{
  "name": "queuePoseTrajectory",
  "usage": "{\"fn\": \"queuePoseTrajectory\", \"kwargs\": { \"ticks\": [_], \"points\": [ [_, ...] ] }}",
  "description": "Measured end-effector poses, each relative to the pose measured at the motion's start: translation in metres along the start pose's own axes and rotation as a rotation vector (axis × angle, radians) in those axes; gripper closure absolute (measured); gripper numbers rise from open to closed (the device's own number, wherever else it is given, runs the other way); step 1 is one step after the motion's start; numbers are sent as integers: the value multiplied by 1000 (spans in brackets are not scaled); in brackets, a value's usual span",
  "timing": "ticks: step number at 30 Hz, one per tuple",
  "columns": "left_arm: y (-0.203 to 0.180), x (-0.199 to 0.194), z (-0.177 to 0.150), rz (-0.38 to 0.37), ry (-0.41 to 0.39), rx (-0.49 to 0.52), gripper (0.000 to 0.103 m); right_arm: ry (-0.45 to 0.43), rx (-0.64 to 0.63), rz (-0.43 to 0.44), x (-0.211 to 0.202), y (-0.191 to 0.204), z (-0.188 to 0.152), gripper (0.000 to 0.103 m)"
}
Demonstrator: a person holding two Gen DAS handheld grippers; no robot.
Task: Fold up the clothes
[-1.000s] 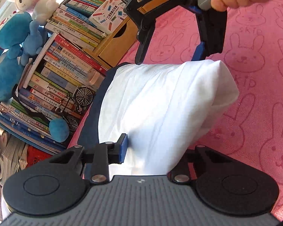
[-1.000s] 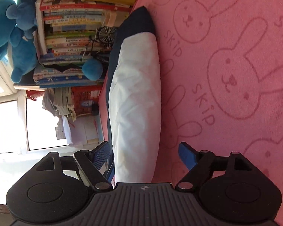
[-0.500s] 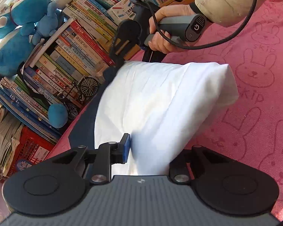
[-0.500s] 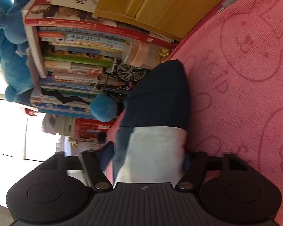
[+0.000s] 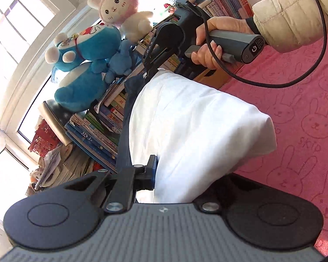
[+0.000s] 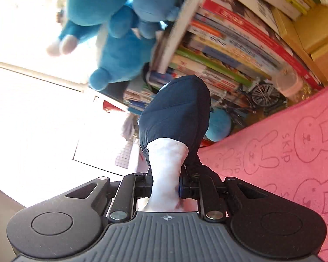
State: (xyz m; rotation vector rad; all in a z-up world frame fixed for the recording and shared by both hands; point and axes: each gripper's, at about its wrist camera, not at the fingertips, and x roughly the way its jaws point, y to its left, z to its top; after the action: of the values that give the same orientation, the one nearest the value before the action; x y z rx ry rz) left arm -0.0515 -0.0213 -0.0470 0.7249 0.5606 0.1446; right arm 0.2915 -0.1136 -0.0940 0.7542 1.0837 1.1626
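Note:
A white garment [image 5: 196, 126] with a navy-blue part [image 6: 177, 113] hangs lifted above the pink rabbit-print mat [image 5: 306, 109]. My left gripper [image 5: 179, 174] is shut on its near white edge; only the left blue pad [image 5: 153, 170] shows, since cloth covers the other finger. A hand in a pale padded sleeve holds my right gripper [image 5: 148, 74] at the garment's far end. In the right wrist view, the right gripper [image 6: 166, 183] pinches a bunched white fold, and the navy part bulges out ahead of it.
Stacked books [image 5: 102, 126] and a wooden box [image 6: 312, 28] line the mat's [image 6: 284, 152] far edge. Blue plush toys [image 5: 87, 65] and a pink-and-white one [image 5: 116, 6] sit on the books before a bright window. A small model bicycle [image 6: 262, 93] stands by the books.
The right gripper went from open around the garment's end to shut on it. Both grippers then rose with the cloth, and the views tilted up toward the window and toys.

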Motion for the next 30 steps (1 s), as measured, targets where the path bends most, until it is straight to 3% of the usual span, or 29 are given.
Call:
{"fn": "queuePoseTrajectory", "kwargs": {
  "ticks": [4, 6, 7, 8, 9, 11, 13, 14, 15, 17, 23, 27, 30],
  "points": [
    [-47, -1, -8, -113, 27, 38, 85, 53, -75, -357, -20, -28, -18, 71],
    [-82, 11, -17, -196, 73, 77, 80, 80, -112, -536, -30, -42, -27, 41],
    [-96, 16, -21, -251, 105, 109, 74, 93, -131, -625, -35, -49, -32, 38],
    [-111, 21, -25, -307, 137, 142, 63, 102, -199, -706, -39, -47, -44, 38],
    [-127, 23, -22, -334, 157, 177, 58, 110, -284, -784, -42, -43, -59, 38],
    [-142, 19, -18, -343, 159, 209, 56, 106, -348, -798, -28, -34, -76, 32],
    [-136, 12, -22, -373, 167, 163, 45, 101, -398, -792, -11, -24, -92, 31],
    [-133, 8, -24, -388, 172, 140, 33, 98, -422, -789, -2, -19, -100, 38],
    [-129, 6, -28, -395, 182, 111, 31, 95, -447, -786, 6, -15, -108, 58],
    [-126, 3, -39, -375, 218, 78, 31, 89, -496, -780, 24, -5, -123, 88],
    [-82, -8, -80, -258, 367, -13, 32, 71, -643, -759, 75, 23, -171, 90],
    [-31, -20, -110, -172, 473, -145, 29, 211, -741, -652, 125, 30, -205, 90],
    [-1, -23, -131, -137, 531, -270, 25, 101, -752, -685, 117, 51, -208, 88]
  ]
}}
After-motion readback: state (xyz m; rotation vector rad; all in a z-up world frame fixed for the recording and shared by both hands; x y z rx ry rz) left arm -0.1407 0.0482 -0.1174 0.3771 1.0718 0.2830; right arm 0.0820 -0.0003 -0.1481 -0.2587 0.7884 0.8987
